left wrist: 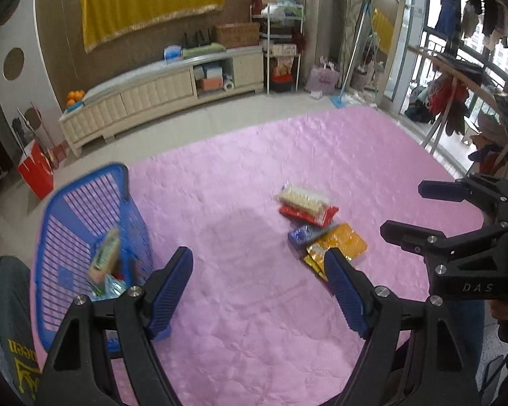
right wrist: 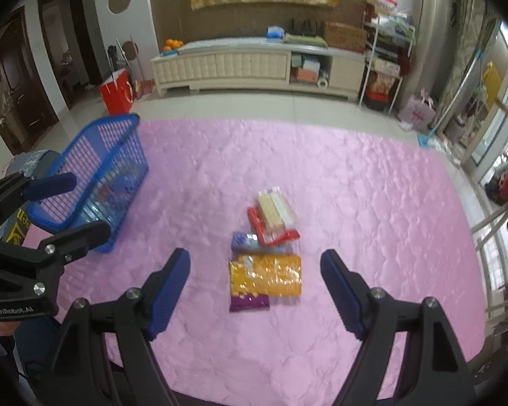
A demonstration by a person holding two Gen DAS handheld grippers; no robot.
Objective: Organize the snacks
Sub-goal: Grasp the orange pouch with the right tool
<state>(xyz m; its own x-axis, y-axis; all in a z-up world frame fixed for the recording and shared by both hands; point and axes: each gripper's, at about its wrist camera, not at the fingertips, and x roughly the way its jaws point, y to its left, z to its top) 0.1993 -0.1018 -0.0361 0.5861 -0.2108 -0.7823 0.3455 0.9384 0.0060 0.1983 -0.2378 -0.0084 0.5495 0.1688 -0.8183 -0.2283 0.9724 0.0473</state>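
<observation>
A pile of snack packs lies on the pink mat: a clear pack of pale wafers (right wrist: pixel 275 212) on a red pack (right wrist: pixel 271 231), a blue pack (right wrist: pixel 244 242), an orange pack (right wrist: pixel 267 274) and a purple one (right wrist: pixel 249 302). The pile also shows in the left wrist view (left wrist: pixel 318 223). A blue slatted basket (right wrist: pixel 98 176) stands at the left with a few packs inside (left wrist: pixel 103 260). My left gripper (left wrist: pixel 259 260) is open and empty, above the mat between basket and pile. My right gripper (right wrist: pixel 255 260) is open and empty, above the orange pack.
The pink mat (right wrist: pixel 355 186) covers the floor ahead. A cream low cabinet (right wrist: pixel 254 64) runs along the far wall, a red bag (right wrist: pixel 117 91) to its left, a shelf rack (right wrist: pixel 386 57) to its right. A knee in patterned cloth (left wrist: pixel 6 304) is beside the basket.
</observation>
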